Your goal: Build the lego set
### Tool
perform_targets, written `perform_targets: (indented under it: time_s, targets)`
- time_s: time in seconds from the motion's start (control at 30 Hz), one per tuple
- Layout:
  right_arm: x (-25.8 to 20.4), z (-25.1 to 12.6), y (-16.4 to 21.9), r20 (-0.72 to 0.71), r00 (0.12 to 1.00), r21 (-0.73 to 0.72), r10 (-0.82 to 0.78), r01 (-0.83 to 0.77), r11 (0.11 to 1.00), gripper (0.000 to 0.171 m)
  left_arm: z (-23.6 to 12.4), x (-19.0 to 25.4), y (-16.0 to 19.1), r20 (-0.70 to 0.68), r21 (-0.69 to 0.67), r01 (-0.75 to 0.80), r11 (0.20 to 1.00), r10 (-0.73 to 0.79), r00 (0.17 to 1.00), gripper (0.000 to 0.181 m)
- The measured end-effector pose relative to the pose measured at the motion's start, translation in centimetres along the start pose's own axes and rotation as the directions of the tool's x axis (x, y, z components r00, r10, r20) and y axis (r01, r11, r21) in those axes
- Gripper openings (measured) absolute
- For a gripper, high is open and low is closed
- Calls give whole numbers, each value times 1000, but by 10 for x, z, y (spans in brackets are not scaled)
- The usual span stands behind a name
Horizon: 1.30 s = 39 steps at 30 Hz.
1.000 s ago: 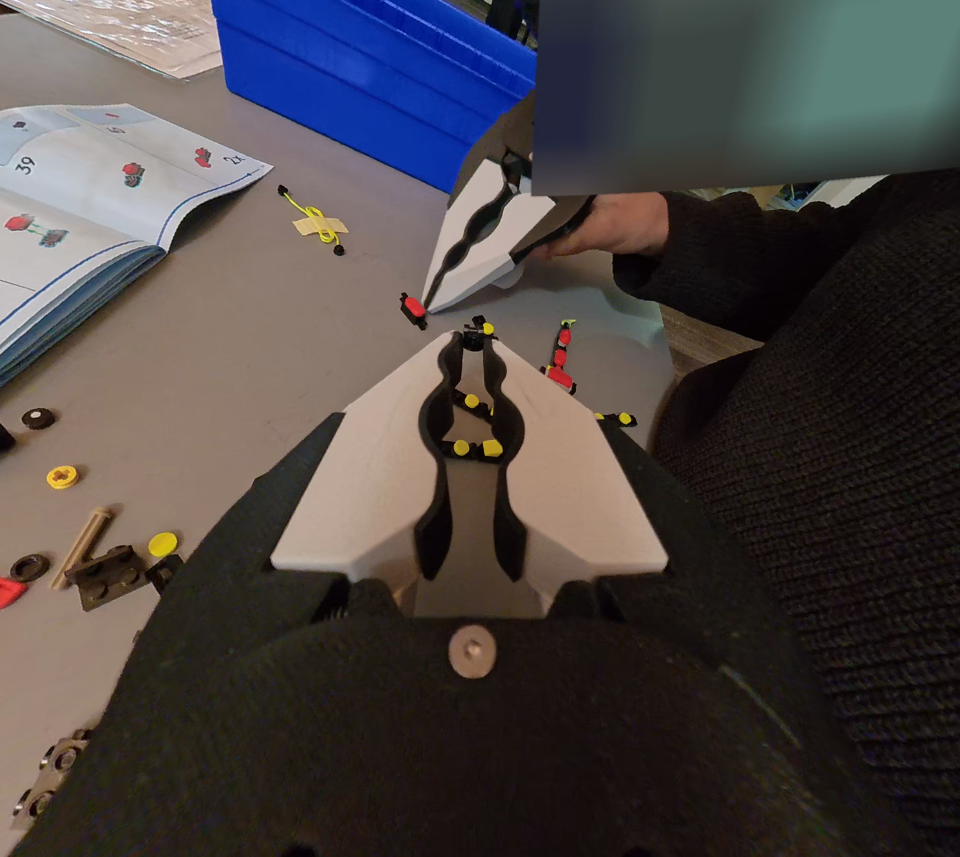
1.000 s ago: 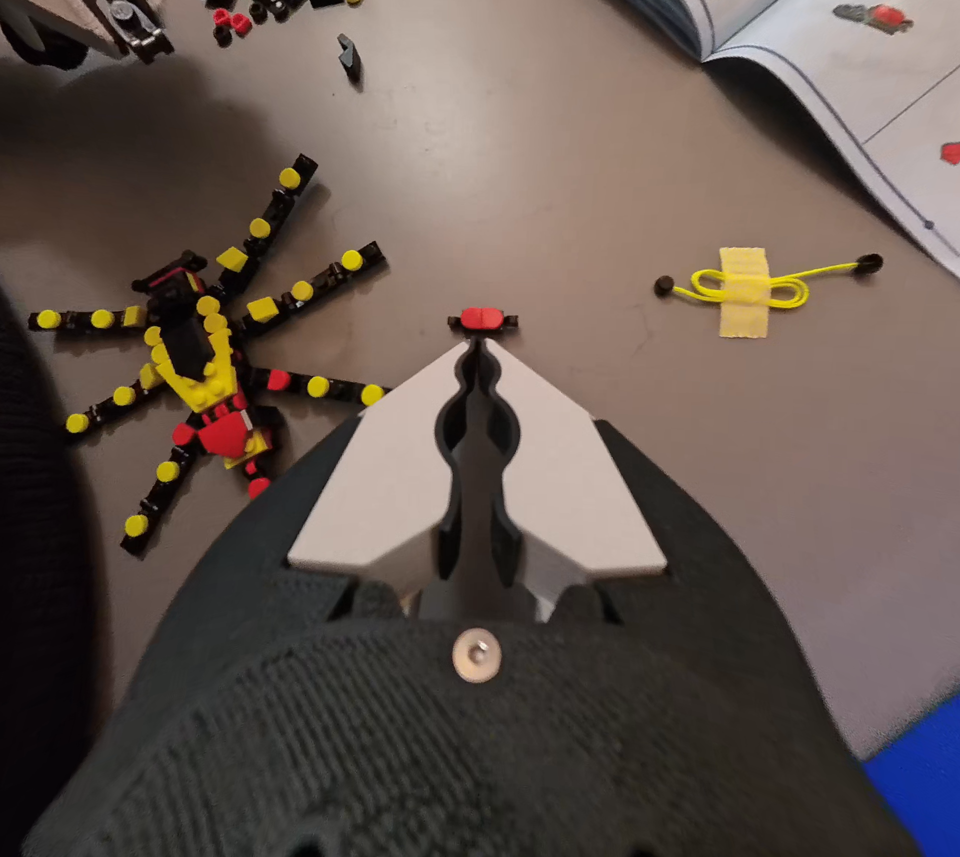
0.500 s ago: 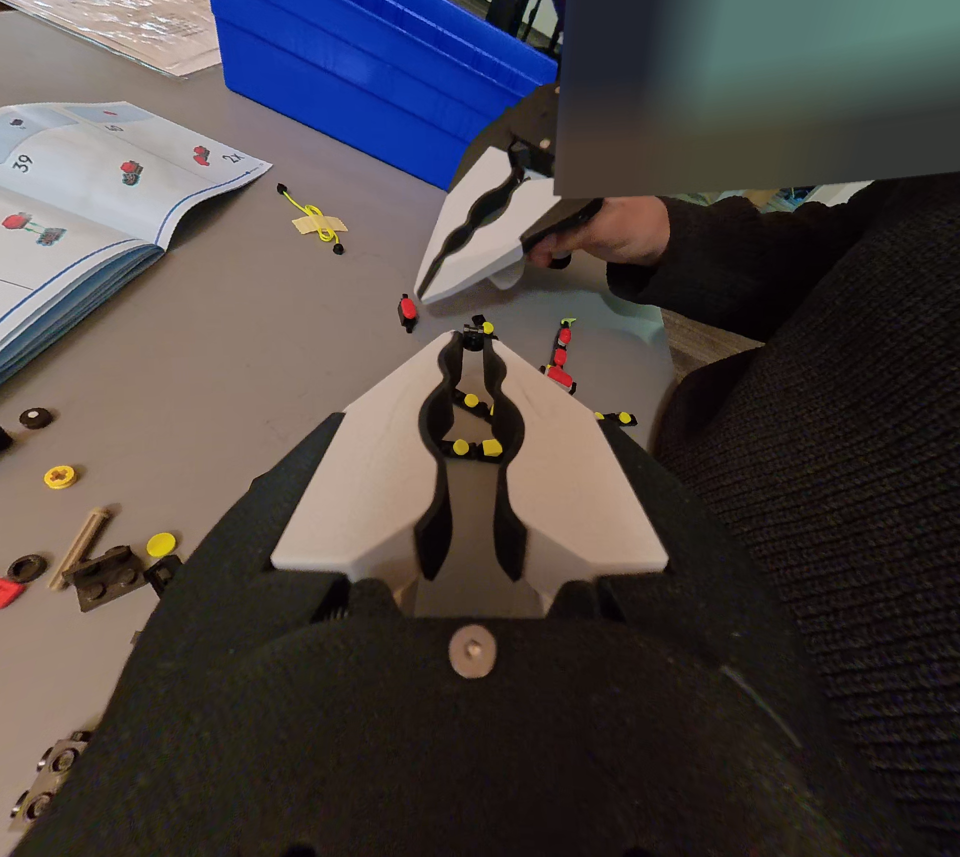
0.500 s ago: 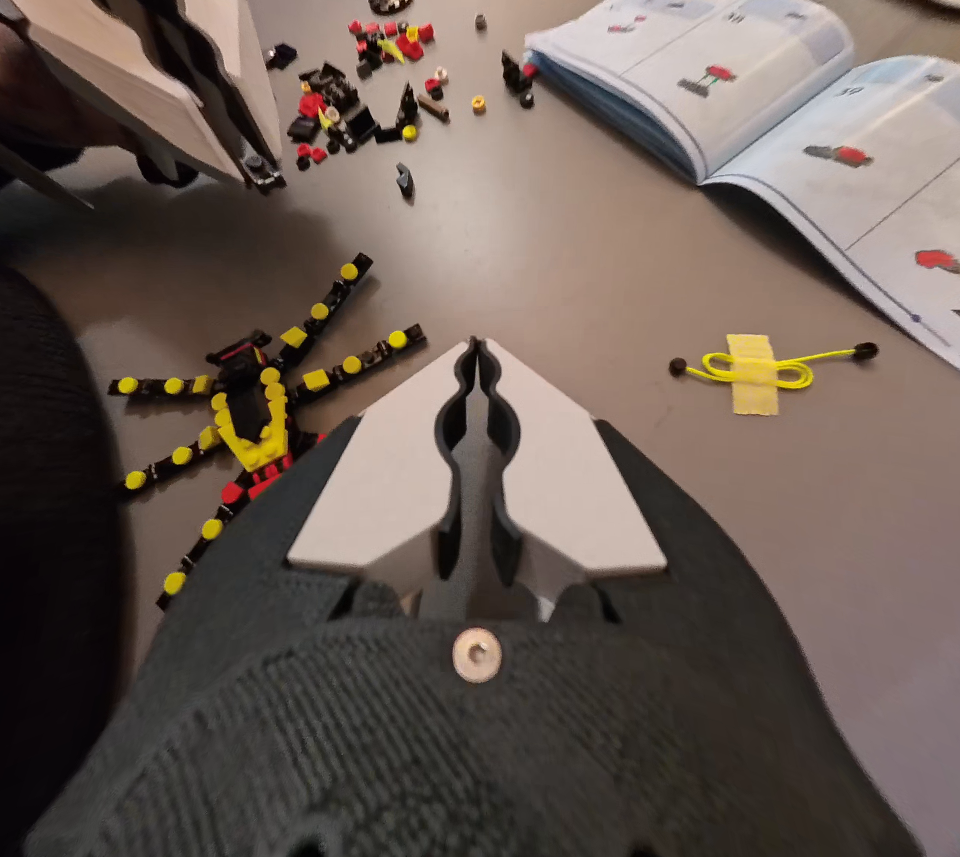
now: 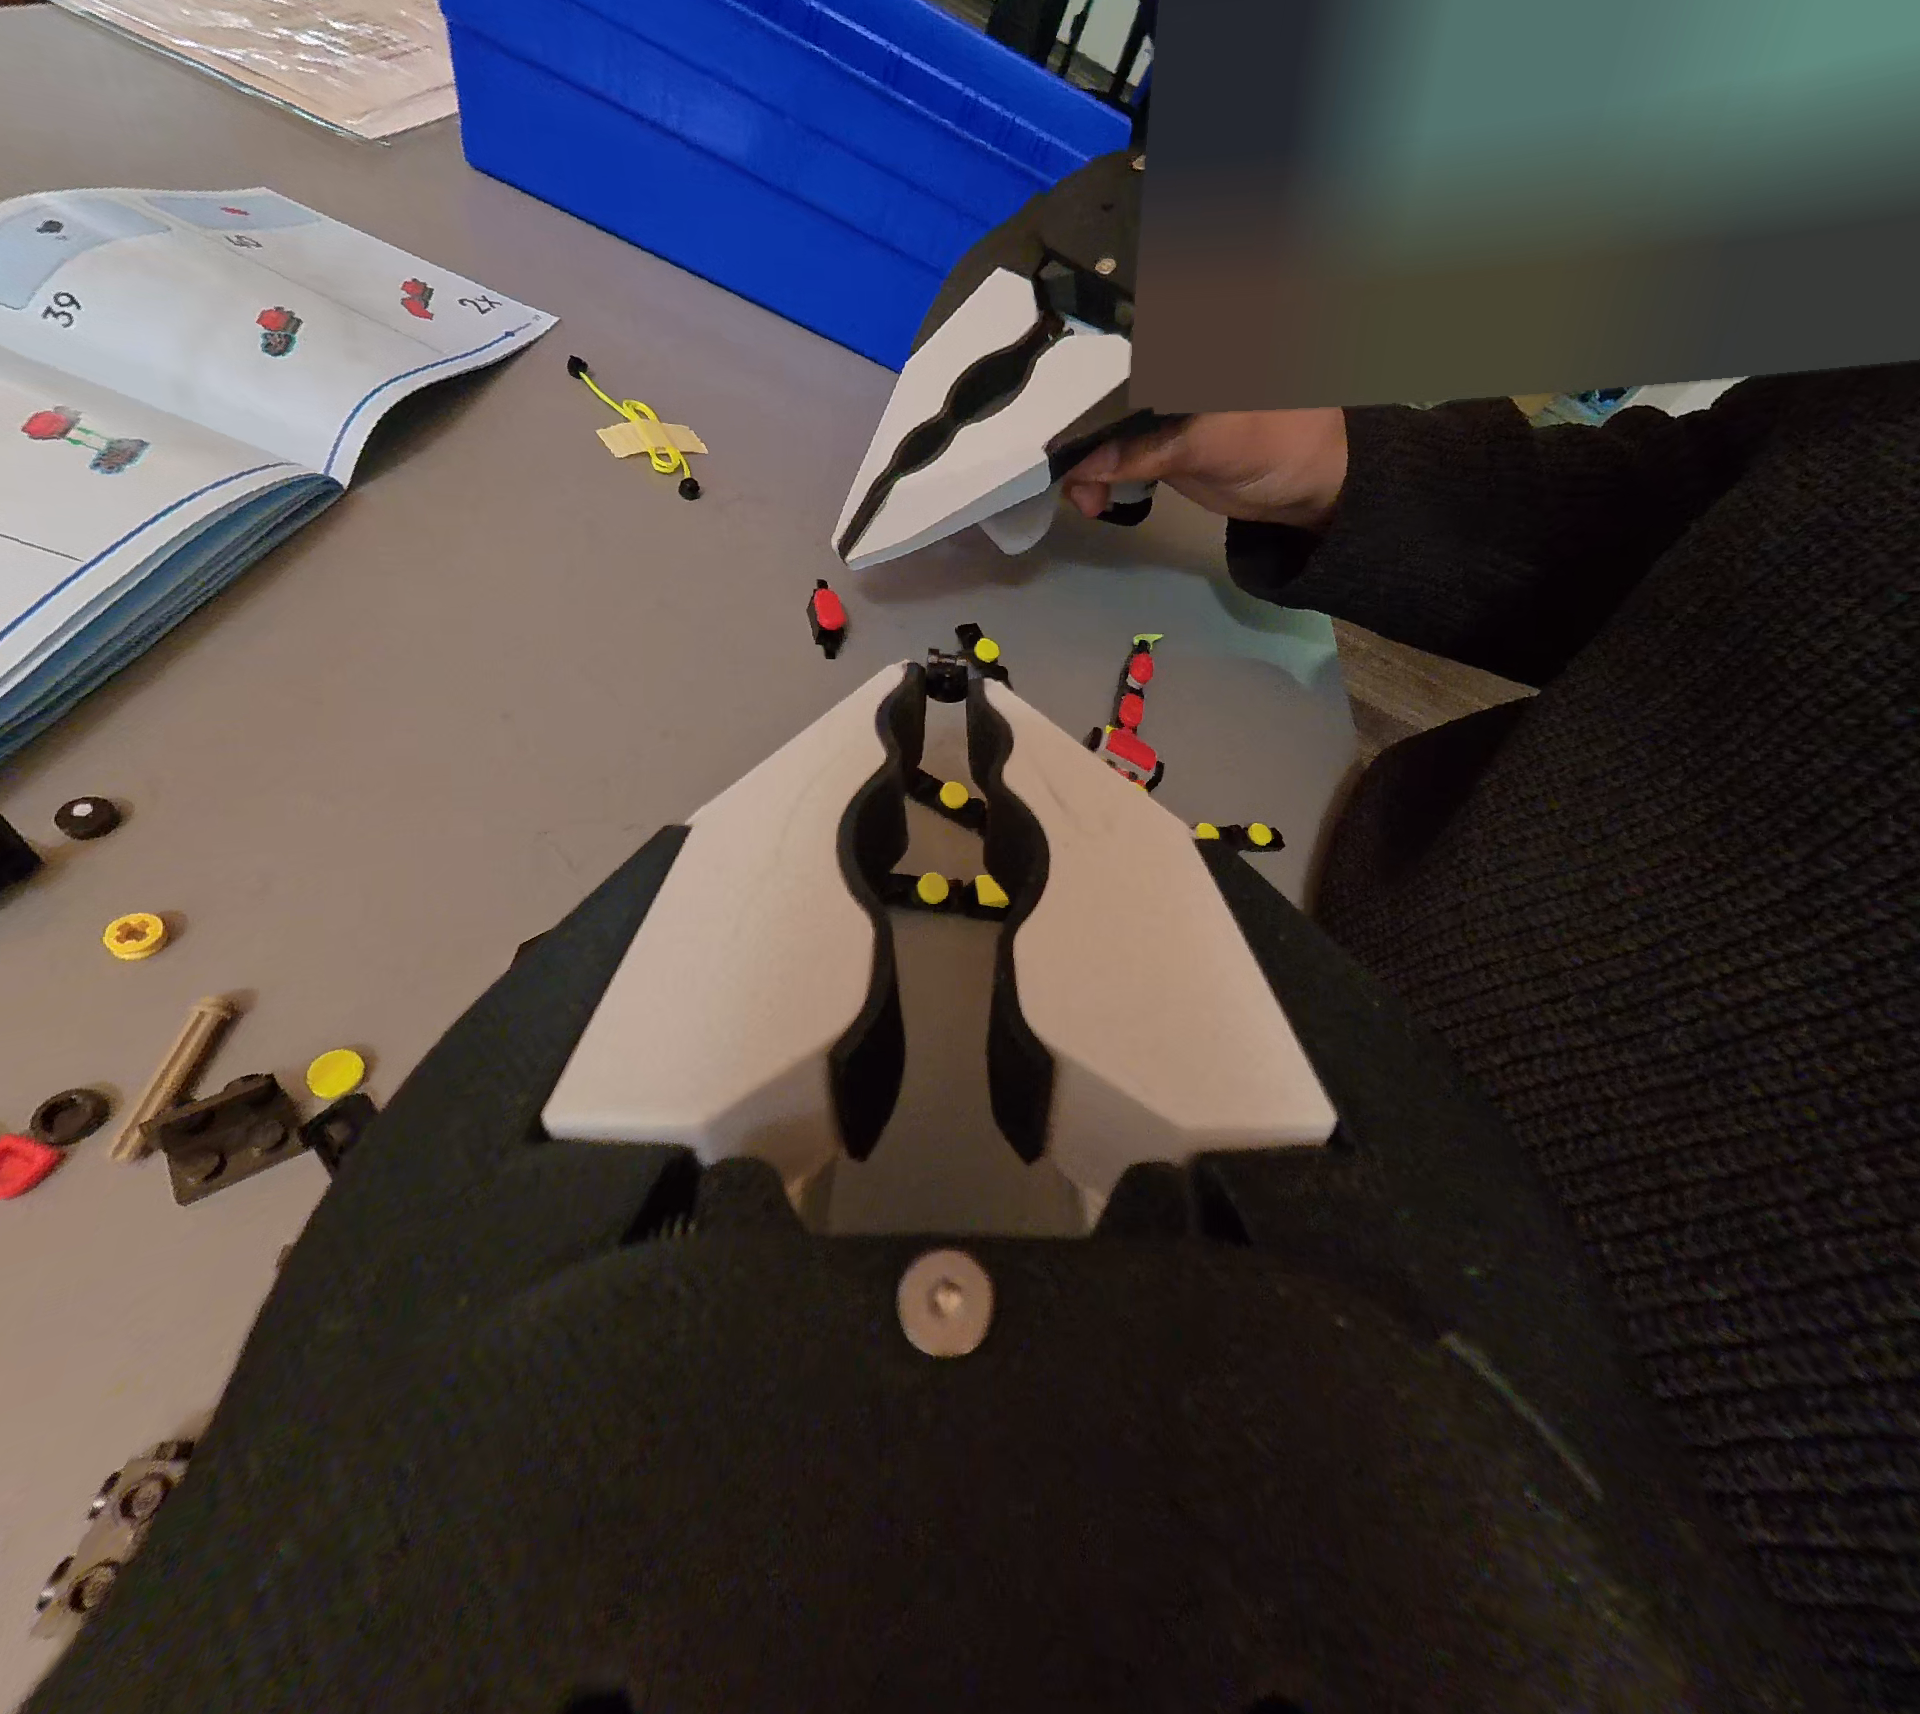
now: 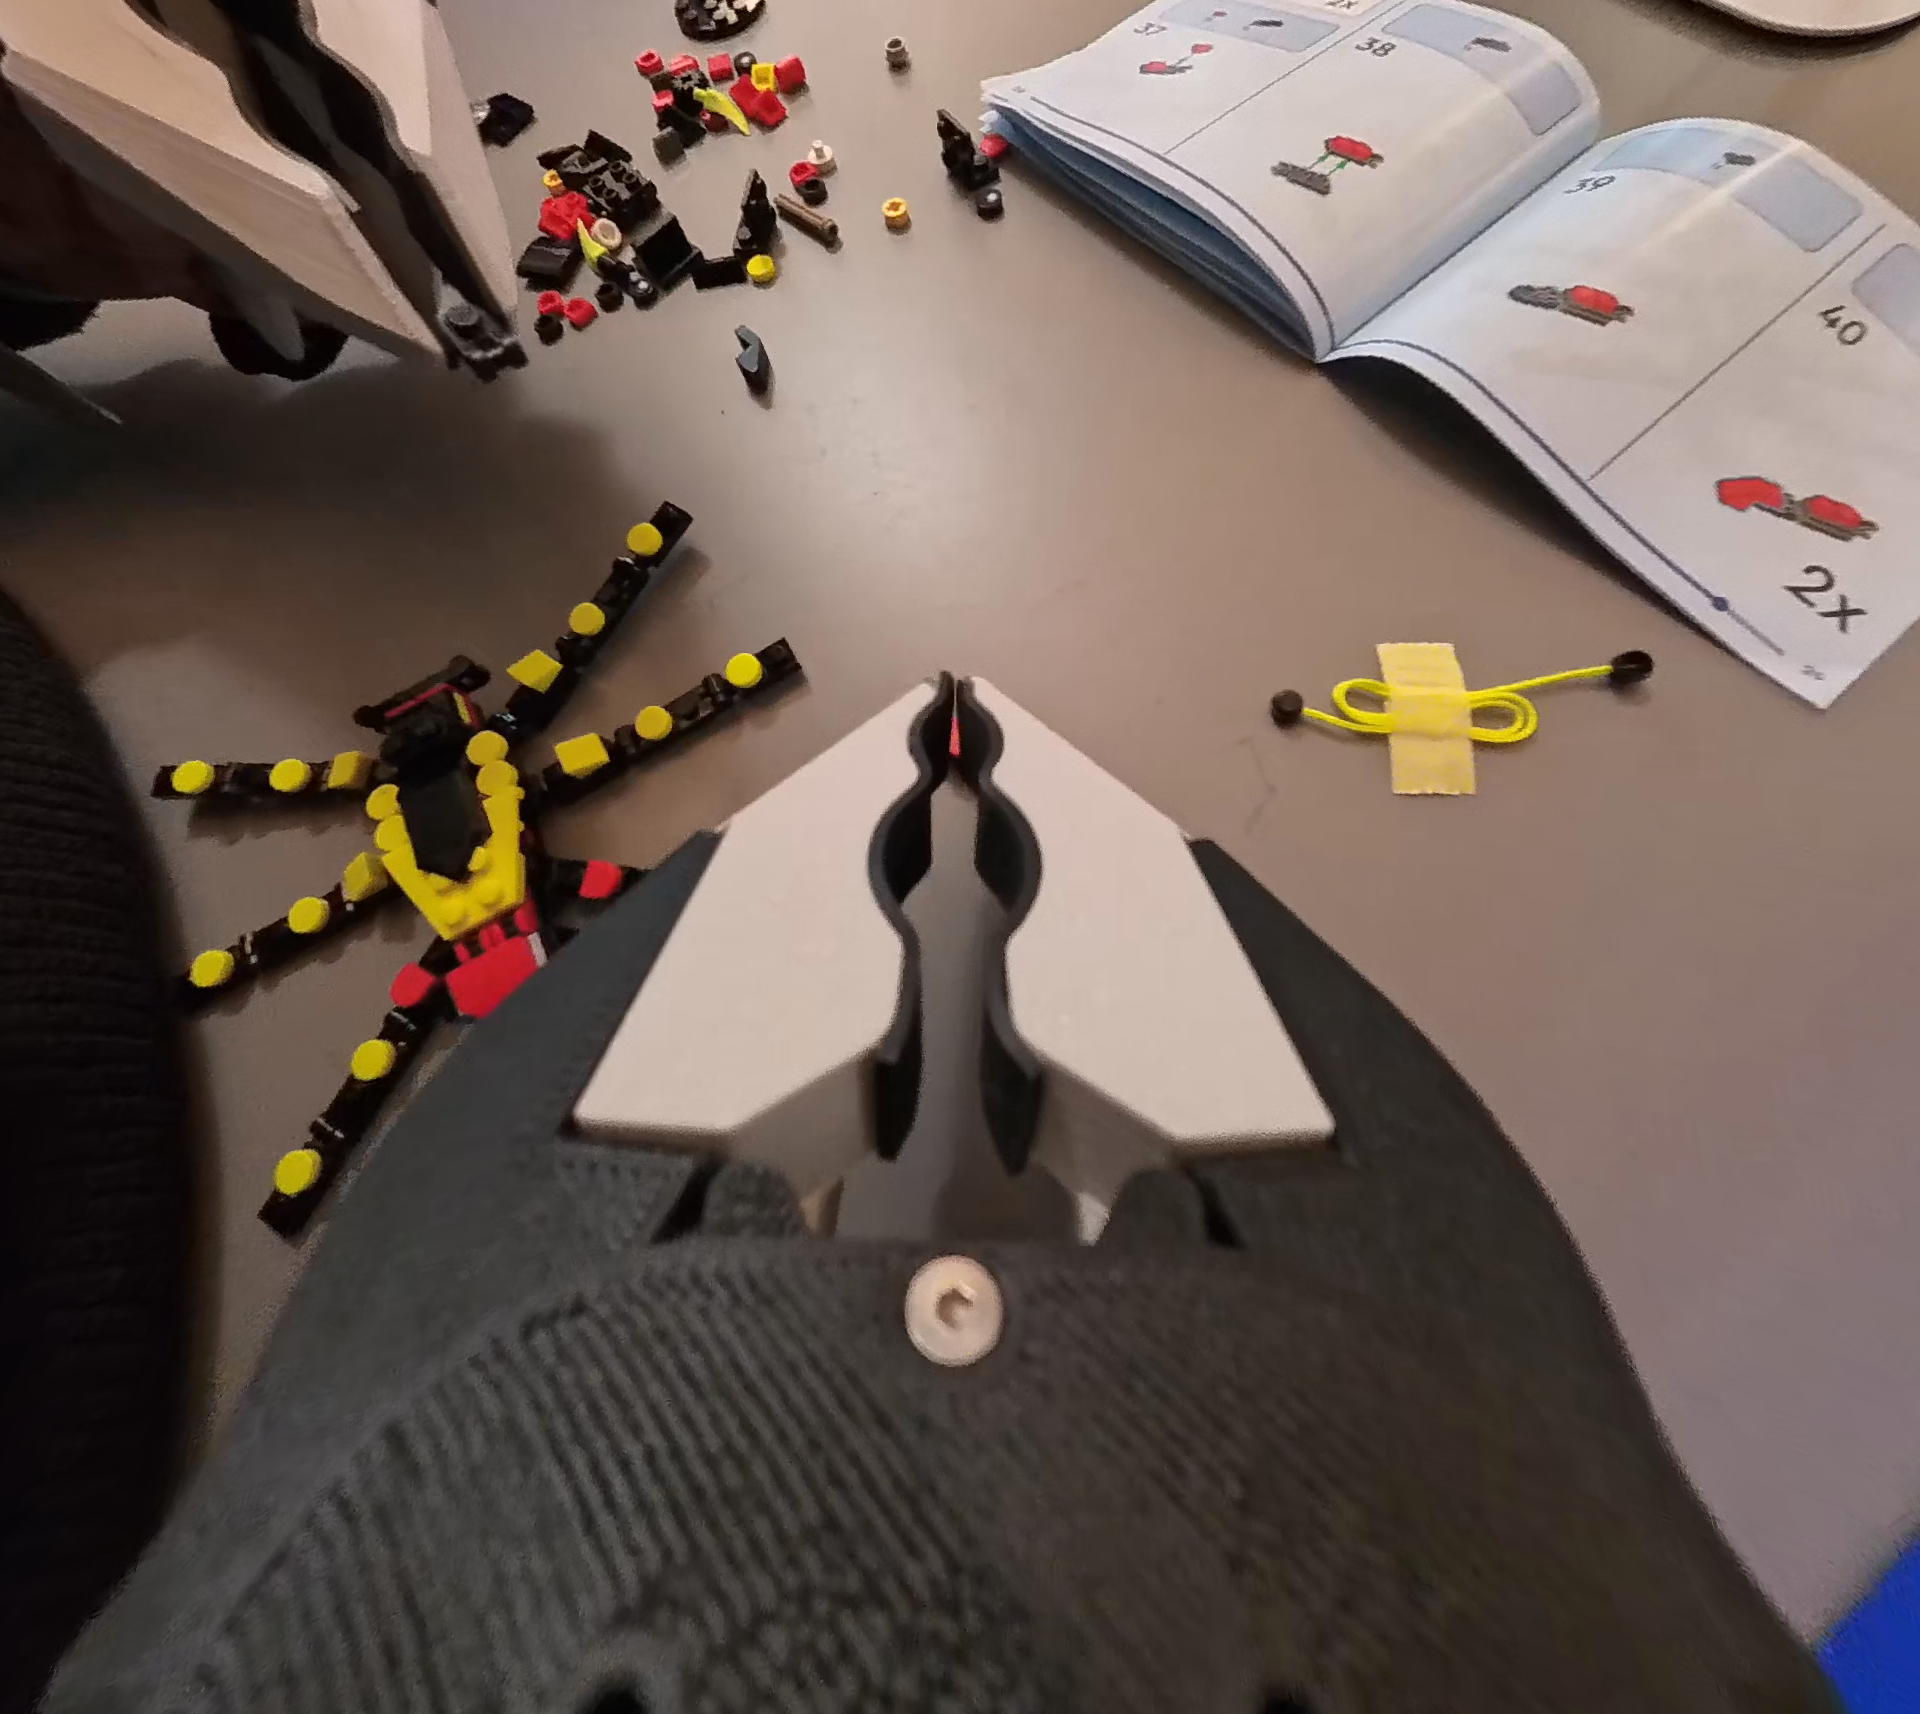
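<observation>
Spider model (image 6: pixel 447 843) beside right gripper (image 6: pixel 951 698), nearly closed; left gripper (image 5: pixel 945 690) pinches black piece (image 6: pixel 473 329); loose bricks (image 6: pixel 665 210) beyond.

Two grippers (image 5: pixel 948 685) (image 6: pixel 954 696) are seen, one spider model (image 6: pixel 447 843), one open booklet (image 6: pixel 1475 251), one blue bin (image 5: pixel 727 95), one taped yellow cord (image 6: pixel 1434 714) and one scattered pile of small pieces (image 6: pixel 675 178).

Spider model (image 6: pixel 447 843): rear at 5 o'clock hidden behind right gripper (image 6: pixel 953 690) body. Red piece (image 5: pixel 827 611) visible in the right wrist view only as a sliver between the tips. Instruction booklet (image 6: pixel 1558 293) cut off at 3 o'clock edge. Loose bricks (image 6: pixel 665 199) too small to identify.
</observation>
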State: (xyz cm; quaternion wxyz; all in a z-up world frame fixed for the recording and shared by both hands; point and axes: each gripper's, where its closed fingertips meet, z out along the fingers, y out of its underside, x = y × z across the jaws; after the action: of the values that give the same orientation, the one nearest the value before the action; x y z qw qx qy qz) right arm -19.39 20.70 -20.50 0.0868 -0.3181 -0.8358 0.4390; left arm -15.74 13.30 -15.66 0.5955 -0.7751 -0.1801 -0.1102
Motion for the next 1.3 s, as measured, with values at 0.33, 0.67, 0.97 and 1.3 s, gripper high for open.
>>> perform_targets:
  time_s: [0.33,0.67,0.97,1.3]
  targets:
    - [10,-13,-22,-134,975,146,-176,195,970,3,-9,-18,1,36,25,67,997,-68,997,4]
    - [22,-12,-10,-132,980,151,-147,166,974,13,-11,-31,7,55,20,97,995,-98,994,5]
    - [20,-6,5,-50,984,73,-172,175,982,37,-12,-34,7,47,33,122,992,-124,991,5]
    - [8,4,22,85,981,-36,-175,178,983,44,-12,-32,6,33,37,125,992,-126,991,5]
